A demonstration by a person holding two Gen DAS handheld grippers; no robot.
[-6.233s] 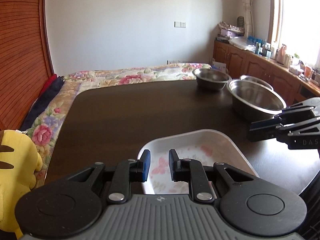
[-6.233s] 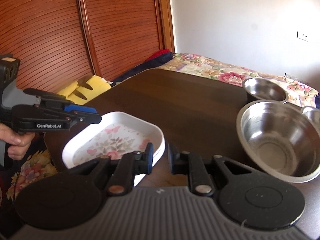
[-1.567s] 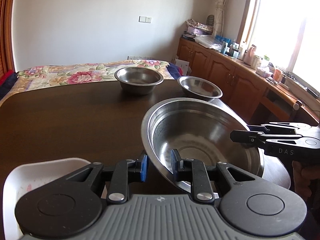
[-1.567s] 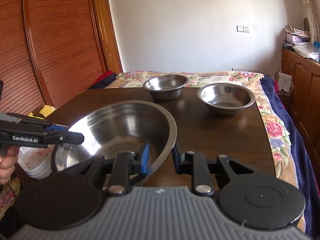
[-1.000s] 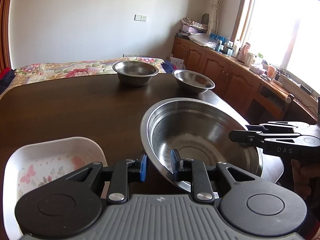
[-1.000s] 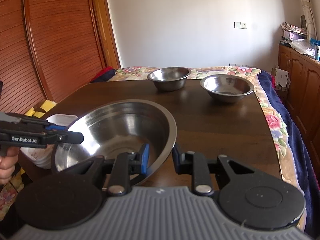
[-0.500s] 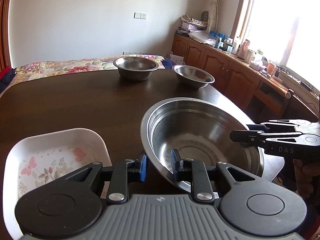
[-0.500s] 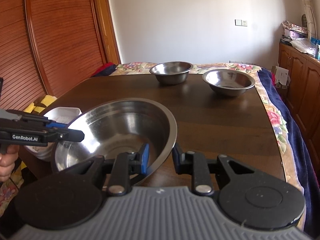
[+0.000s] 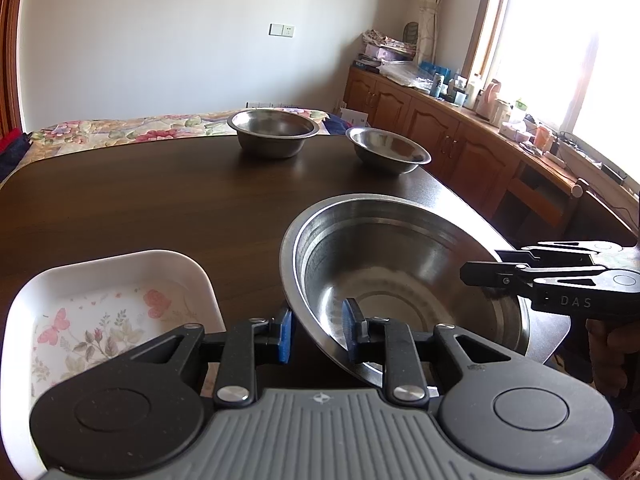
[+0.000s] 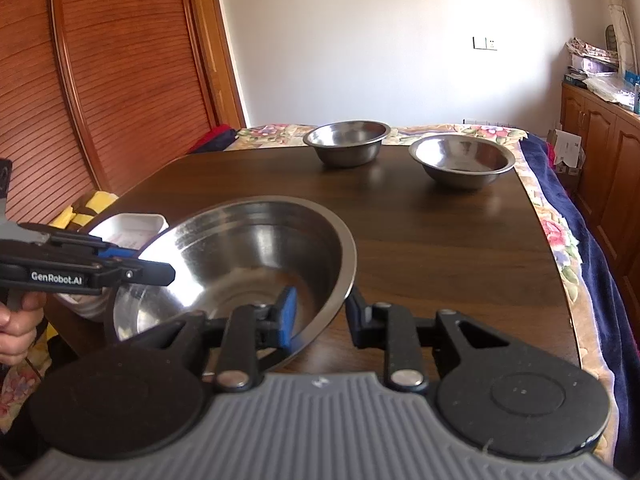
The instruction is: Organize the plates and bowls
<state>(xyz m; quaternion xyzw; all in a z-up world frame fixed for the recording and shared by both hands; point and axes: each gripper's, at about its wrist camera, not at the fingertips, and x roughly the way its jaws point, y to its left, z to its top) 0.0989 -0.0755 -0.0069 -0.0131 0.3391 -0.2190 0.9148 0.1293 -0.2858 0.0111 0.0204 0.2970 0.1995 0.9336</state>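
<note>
Left wrist view: I have the left gripper (image 9: pixel 316 334) clamped on the near-left rim of the large steel bowl (image 9: pixel 400 276), one blue-padded finger outside the wall and the other inside the basin. Across the bowl, the right gripper (image 9: pixel 466 270) reaches in from the right and meets the opposite rim. The bowl sits above the dark wooden table (image 9: pixel 140 200) near its front right corner; I cannot tell whether its base touches the surface.

Right wrist view: the right gripper (image 10: pixel 320 312) grips the bowl's near-right rim (image 10: pixel 348 256), with its blue-padded finger inside the basin and its other finger outside. The left gripper (image 10: pixel 168 272) enters from the left side, held by a hand (image 10: pixel 16 320), and closes on the far rim.

Surroundings:
1. A white floral tray (image 9: pixel 108 308) lies just left of the large bowl, at the table's front left edge.
2. A deep steel bowl (image 9: pixel 273 132) stands at the far edge of the table.
3. A shallow steel bowl (image 9: pixel 387 150) stands to its right, well apart from the large bowl.
4. Wooden cabinets (image 9: pixel 460 144) run along the right wall beneath a bright window.
</note>
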